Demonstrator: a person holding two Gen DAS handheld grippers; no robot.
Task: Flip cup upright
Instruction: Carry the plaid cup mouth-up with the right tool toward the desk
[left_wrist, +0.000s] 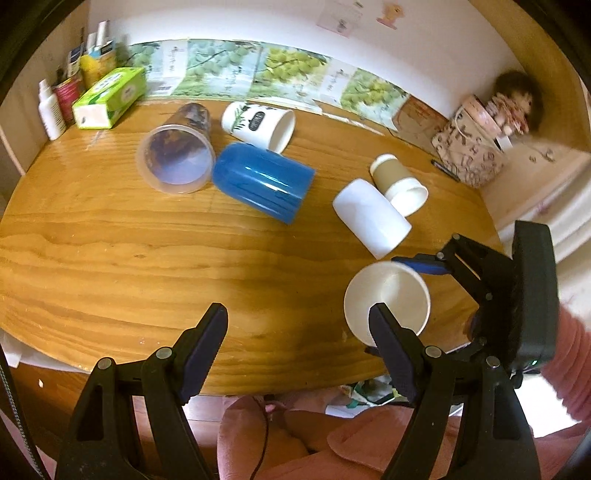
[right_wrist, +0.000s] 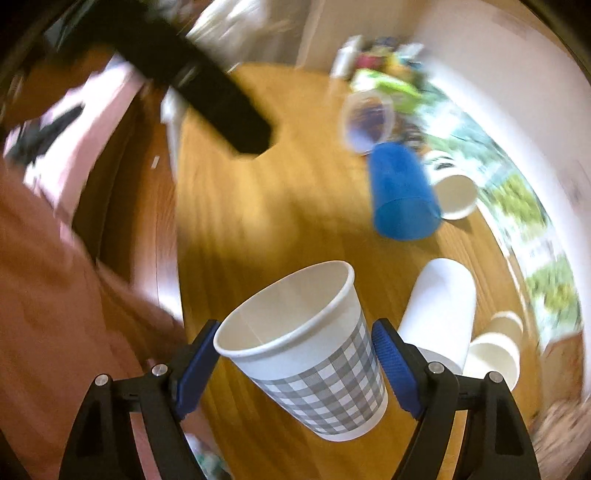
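Right gripper (right_wrist: 295, 363) clamped on empty checked cup (right_wrist: 317, 369); left gripper (left_wrist: 297, 343) spread apart

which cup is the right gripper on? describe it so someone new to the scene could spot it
Start at the round wooden table and go to its near edge on the right, where the right gripper has its blue-padded fingers closed on a paper cup, mouth up and tilted. It is the only cup with a grey-and-white check print; the other five, including the blue cup and plain white cup, lie on their sides.
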